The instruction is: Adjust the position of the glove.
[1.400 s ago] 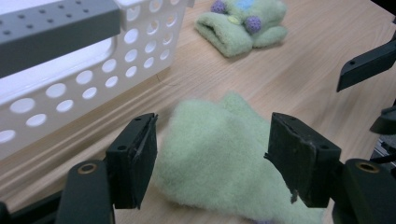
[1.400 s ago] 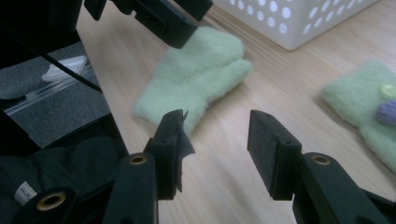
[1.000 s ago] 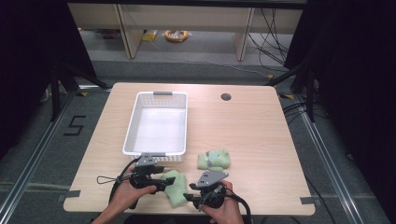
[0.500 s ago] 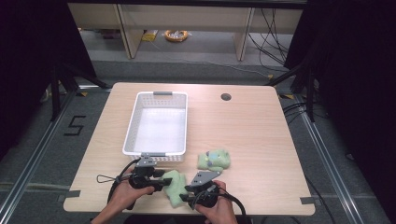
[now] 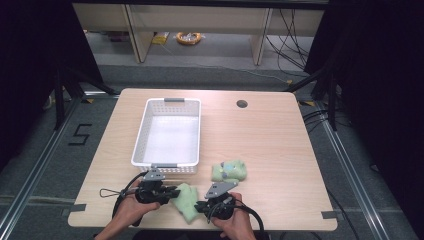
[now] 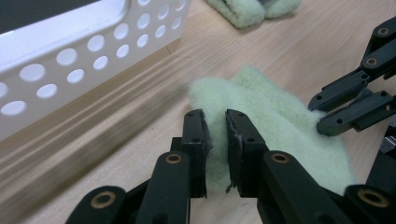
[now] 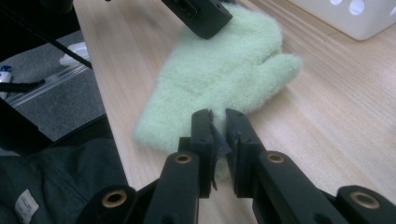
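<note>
The left gripper (image 5: 169,193) has just been closing its jaws, and in the left gripper view they now pinch one edge of the pale green mitten (image 6: 275,121), with the fleece squeezed between the pads. The right gripper (image 5: 201,205) has also just been closing, and in the right gripper view its jaws clamp on the opposite edge of the same mitten, near the cuff. The mitten lies flat on the wooden table (image 5: 270,145), between the two grippers and touching both. Beyond the left gripper, just beside it, stands the white perforated basket (image 5: 142,135). A second green mitten (image 5: 228,171) lies beyond the right gripper, near it but apart.
</note>
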Demonstrator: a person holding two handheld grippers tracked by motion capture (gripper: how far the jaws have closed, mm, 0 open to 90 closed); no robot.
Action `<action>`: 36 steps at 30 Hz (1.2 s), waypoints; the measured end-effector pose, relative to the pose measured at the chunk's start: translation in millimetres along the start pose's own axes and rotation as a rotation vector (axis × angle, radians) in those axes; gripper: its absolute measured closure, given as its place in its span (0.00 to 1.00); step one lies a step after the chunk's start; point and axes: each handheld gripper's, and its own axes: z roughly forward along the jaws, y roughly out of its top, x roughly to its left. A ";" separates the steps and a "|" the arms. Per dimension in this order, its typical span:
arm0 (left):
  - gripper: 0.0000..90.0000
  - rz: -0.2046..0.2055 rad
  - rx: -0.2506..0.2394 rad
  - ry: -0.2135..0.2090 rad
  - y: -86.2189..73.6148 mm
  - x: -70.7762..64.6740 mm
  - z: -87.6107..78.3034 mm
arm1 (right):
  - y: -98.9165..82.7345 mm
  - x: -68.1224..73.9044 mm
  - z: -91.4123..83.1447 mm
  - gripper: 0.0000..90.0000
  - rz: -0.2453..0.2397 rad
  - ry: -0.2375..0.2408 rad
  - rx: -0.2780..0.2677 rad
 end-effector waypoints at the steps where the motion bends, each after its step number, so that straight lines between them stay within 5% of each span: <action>1: 0.87 0.007 -0.004 0.005 -0.1 -0.9 -1.3 | 0.6 -1.4 -1.0 0.93 -0.017 0.001 -0.005; 5: 0.88 0.002 -0.033 -0.033 0.0 -5.2 -7.1 | 5.2 -4.6 -14.7 0.93 -0.027 0.016 -0.007; 8: 0.88 -0.027 -0.069 -0.055 -0.2 -10.8 -8.0 | 9.0 -10.0 -25.3 0.93 -0.070 0.010 0.004; 12: 0.88 -0.068 -0.069 -0.089 -2.6 -17.7 0.9 | 6.7 -20.3 -36.8 0.93 -0.067 0.013 0.026; 17: 0.87 -0.062 -0.082 -0.111 0.8 -30.7 8.5 | 0.6 -29.9 -51.7 0.93 -0.070 0.019 0.046; 27: 0.87 -0.092 -0.095 -0.120 2.5 -48.0 25.6 | -8.6 -47.7 -67.9 0.93 -0.141 0.036 0.092; 36: 0.87 -0.107 -0.105 -0.114 4.1 -60.5 39.2 | -12.8 -58.7 -74.7 0.92 -0.106 -0.011 0.095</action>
